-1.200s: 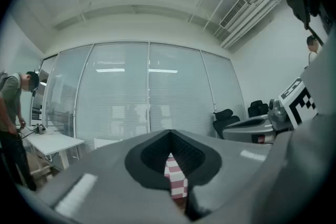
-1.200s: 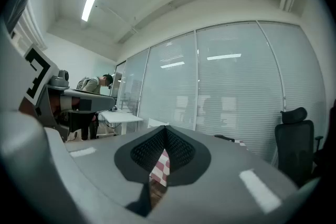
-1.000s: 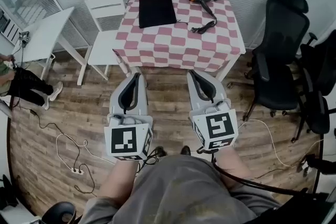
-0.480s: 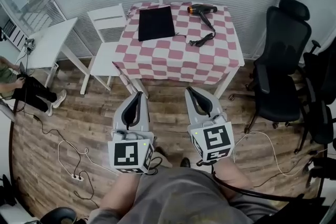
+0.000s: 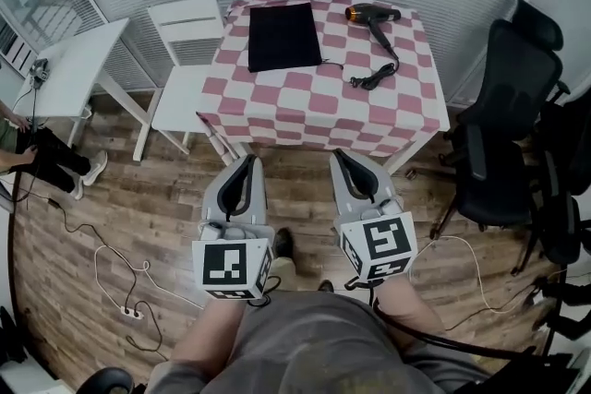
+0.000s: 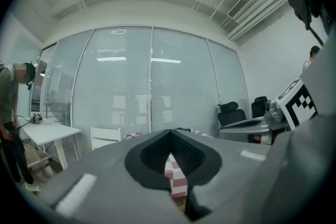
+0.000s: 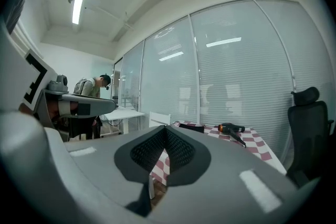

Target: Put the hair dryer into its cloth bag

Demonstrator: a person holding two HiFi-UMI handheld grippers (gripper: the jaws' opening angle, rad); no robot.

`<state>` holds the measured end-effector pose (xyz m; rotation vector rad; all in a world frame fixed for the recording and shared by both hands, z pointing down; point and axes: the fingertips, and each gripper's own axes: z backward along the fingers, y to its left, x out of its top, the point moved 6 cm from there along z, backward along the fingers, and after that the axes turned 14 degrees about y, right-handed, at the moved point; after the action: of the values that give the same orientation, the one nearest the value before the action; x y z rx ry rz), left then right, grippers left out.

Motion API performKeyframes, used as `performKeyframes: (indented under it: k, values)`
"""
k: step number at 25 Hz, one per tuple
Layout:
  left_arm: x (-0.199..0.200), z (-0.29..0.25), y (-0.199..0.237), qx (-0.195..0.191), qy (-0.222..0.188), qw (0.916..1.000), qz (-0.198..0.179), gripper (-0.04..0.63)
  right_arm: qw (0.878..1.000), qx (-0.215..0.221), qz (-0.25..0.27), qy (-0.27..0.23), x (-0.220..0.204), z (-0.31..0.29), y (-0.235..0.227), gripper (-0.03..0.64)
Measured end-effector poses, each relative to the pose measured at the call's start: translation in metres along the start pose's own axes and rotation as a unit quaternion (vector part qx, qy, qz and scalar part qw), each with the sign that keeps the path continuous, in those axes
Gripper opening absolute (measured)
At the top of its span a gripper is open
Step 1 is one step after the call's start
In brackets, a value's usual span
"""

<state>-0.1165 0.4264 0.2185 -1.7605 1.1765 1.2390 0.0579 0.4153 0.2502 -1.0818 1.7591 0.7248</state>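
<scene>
A black hair dryer [image 5: 373, 15] with an orange nozzle lies at the far right of a table [image 5: 314, 101] covered in a red-and-white checked cloth, its coiled cord [image 5: 372, 77] trailing toward me. A flat black cloth bag [image 5: 284, 36] lies at the far left of the same table. Both grippers hang well short of the table, above the wooden floor. My left gripper [image 5: 247, 161] and my right gripper [image 5: 340, 156] have their jaws together, nothing between them. The right gripper view shows the hair dryer [image 7: 231, 128] far ahead.
A white chair [image 5: 186, 60] stands left of the table, a white side table [image 5: 69, 65] further left. Black office chairs [image 5: 503, 120] crowd the right side. Cables and a power strip [image 5: 125, 304] lie on the floor at left. A person [image 5: 23, 157] stands at the left edge.
The head view has shifted so the table sits a little nearer and more central. Both grippers stay shut and low in front of me, drawn slightly closer together.
</scene>
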Motion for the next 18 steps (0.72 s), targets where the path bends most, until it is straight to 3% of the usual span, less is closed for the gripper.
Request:
performKeyframes:
  k: [18]
  values:
    - [0.047, -0.133, 0.126, -0.056, -0.026, 0.9980, -0.013, 0.000, 0.998, -0.068, 0.008, 0.002, 0.081, -0.153, -0.017, 0.028]
